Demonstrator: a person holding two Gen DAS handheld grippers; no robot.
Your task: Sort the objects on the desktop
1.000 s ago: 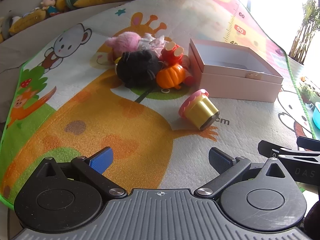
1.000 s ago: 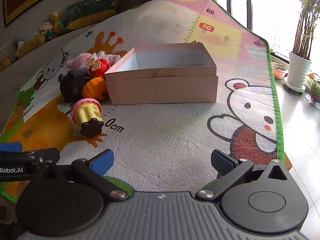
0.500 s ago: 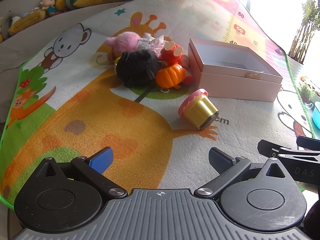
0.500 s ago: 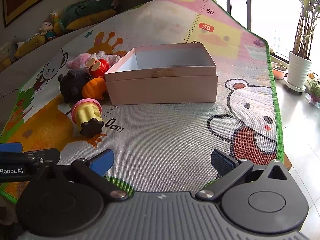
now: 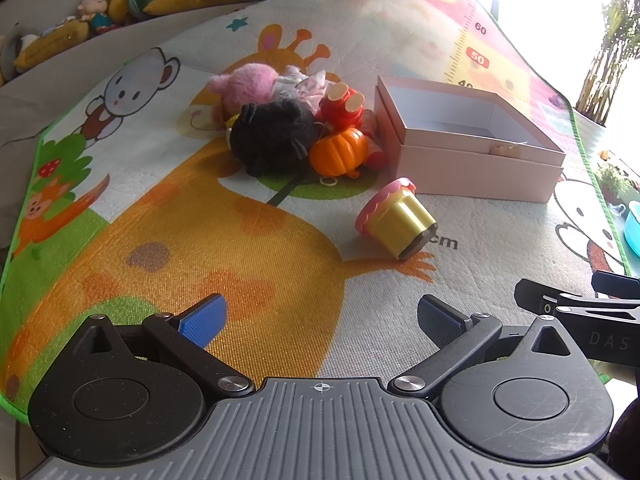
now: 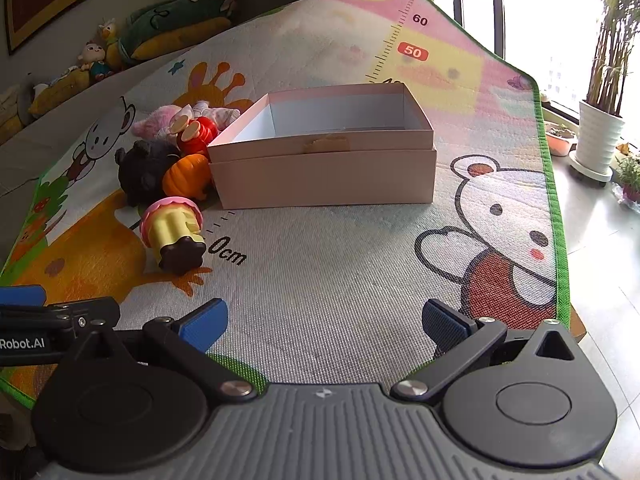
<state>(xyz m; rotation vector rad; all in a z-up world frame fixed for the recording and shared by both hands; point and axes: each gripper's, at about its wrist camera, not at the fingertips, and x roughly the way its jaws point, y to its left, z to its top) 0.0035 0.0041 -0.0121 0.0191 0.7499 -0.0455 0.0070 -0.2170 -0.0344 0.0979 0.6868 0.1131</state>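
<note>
Left tongs (image 5: 320,318) and right tongs (image 6: 322,318) both spread apart and empty, low over play mat (image 6: 340,264), toy cupcake (image 5: 396,220) lying tipped beside open pink box (image 6: 324,160), toy pile (image 5: 288,128) left of box.

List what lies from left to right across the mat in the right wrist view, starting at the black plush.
black plush toy → orange pumpkin toy → open pink box → bear print on the mat → white plant pot on the floor beyond the mat's edge.
</note>
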